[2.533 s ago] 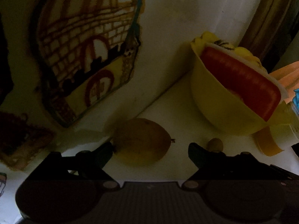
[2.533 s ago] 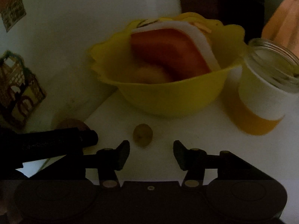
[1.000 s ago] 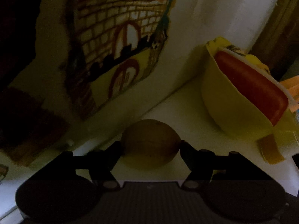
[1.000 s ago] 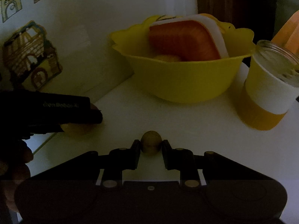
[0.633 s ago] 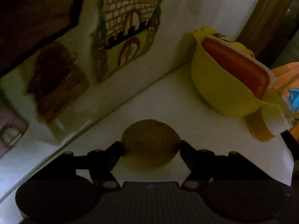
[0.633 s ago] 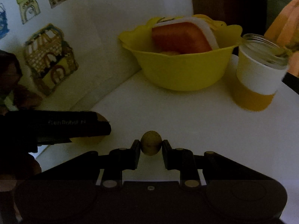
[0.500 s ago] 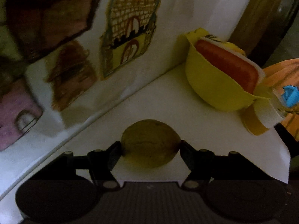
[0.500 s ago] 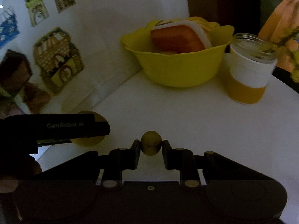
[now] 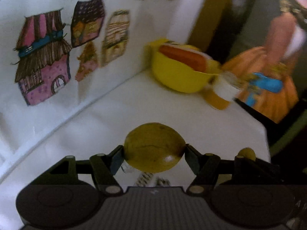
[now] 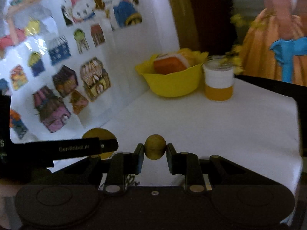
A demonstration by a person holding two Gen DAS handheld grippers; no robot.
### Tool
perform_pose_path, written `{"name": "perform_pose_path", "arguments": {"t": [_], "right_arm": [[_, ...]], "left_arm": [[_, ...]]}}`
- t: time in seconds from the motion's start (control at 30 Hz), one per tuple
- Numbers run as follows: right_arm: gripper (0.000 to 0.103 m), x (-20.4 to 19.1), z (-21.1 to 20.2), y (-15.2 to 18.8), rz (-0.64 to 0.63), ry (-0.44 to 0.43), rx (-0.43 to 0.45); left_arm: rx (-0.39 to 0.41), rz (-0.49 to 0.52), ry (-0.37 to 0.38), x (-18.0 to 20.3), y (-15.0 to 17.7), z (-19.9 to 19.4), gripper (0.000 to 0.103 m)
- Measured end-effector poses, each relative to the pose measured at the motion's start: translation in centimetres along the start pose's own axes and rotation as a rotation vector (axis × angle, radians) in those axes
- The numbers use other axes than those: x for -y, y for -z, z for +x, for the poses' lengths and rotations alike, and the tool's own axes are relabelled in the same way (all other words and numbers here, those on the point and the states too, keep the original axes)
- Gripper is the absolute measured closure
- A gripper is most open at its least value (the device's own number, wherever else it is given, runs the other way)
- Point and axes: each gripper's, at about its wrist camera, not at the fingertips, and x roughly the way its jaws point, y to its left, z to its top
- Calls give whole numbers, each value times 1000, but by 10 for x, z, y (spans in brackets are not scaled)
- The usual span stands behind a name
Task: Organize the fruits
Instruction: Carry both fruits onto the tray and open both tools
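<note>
Both fruits are up off the tabletop [image 10: 220,126], so the trick now is carrying them level to the yellow bowl [image 10: 172,84] far ahead and letting go low over it, clear of the jar [image 10: 218,82] beside it. My left claw [image 9: 154,153] is spread wide, clamped on the big yellow fruit [image 9: 154,150]; my right claw [image 10: 155,151] is nearly closed, pinching the small round fruit [image 10: 155,146].

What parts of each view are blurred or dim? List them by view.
Left wrist view: yellow bowl and jar smeared by motion, held lemon-like fruit sharp, corners dark.
Right wrist view: wall stickers blurred, small round fruit clear.
</note>
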Motion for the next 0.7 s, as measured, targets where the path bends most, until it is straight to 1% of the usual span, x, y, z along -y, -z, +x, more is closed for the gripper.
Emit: {"name": "perform_pose_path", "arguments": {"t": [0.1, 0.23, 0.3, 0.4, 0.47, 0.57, 0.7], "right_arm": [[76, 0, -35, 23, -5, 34, 37], [76, -3, -78, 53, -4, 77, 57], [76, -7, -95, 67, -13, 113, 57], [76, -11, -120, 89, -7, 123, 51], [76, -17, -132, 105, -30, 146, 44], [76, -22, -145, 127, -17, 160, 46], [76, -24, -154, 153, -6, 194, 46]], "left_arm": [[16, 40, 60, 8, 24, -23, 30], [17, 70, 119, 19, 55, -53, 30], [11, 81, 129, 25, 68, -64, 30], [-7, 114, 156, 33, 87, -79, 30], [-18, 138, 168, 37, 102, -90, 30], [-37, 155, 181, 41, 123, -100, 30], [-54, 195, 176, 43, 145, -101, 30]]}}
